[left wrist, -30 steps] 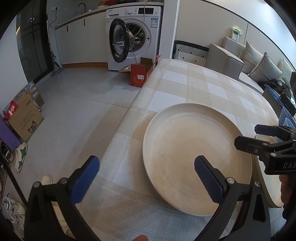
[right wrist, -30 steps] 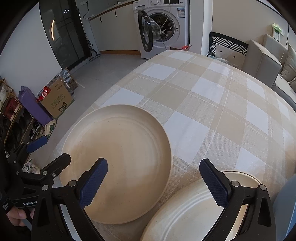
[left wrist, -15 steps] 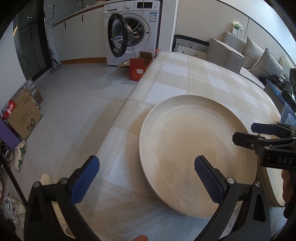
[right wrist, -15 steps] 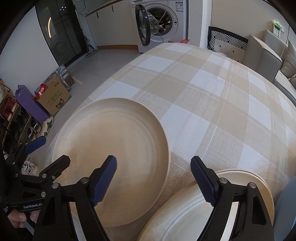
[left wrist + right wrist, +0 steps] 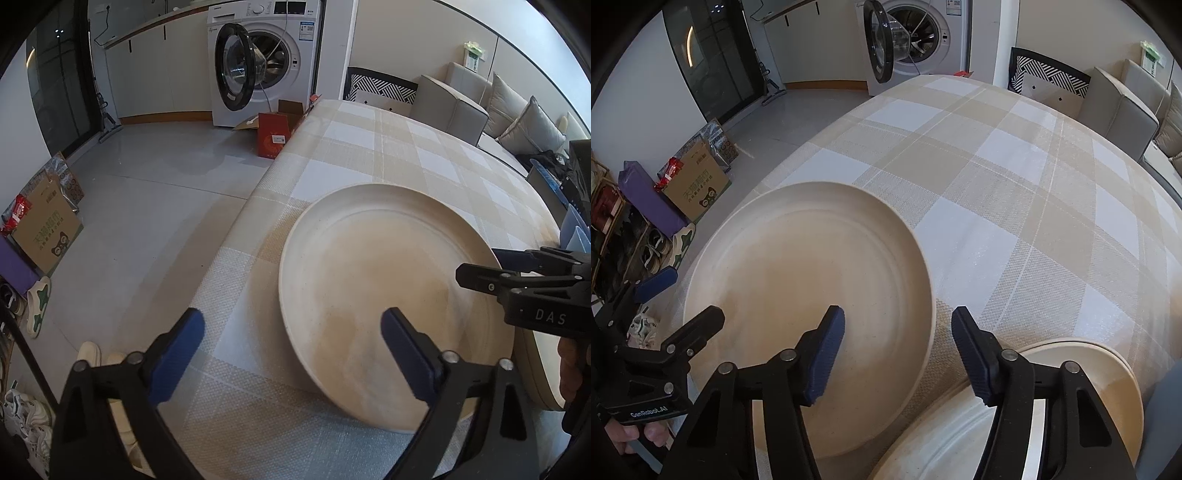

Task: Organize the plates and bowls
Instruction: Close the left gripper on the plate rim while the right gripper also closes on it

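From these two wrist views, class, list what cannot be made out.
- Second plate: near part hidden by the right gripper's closing fingers in the right view; cut off in the left view.
- Large plate: near rim behind the left gripper, also closing.
- Washing machine labels: too small.

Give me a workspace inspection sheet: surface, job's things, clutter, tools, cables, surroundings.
Surface: checked tablecloth, flat.
Job's things: large beige plate near the table edge; second plate beside it, apparently a stack.
Clutter: nothing seen on the cloth.
Tools: left tool closing, straddling the large plate's near-left rim; right tool closing around that plate's right rim, pads not yet touching.
Cables: cord hanging from the washing machine door.
Surroundings: red box, cardboard box, shoes, sofa.
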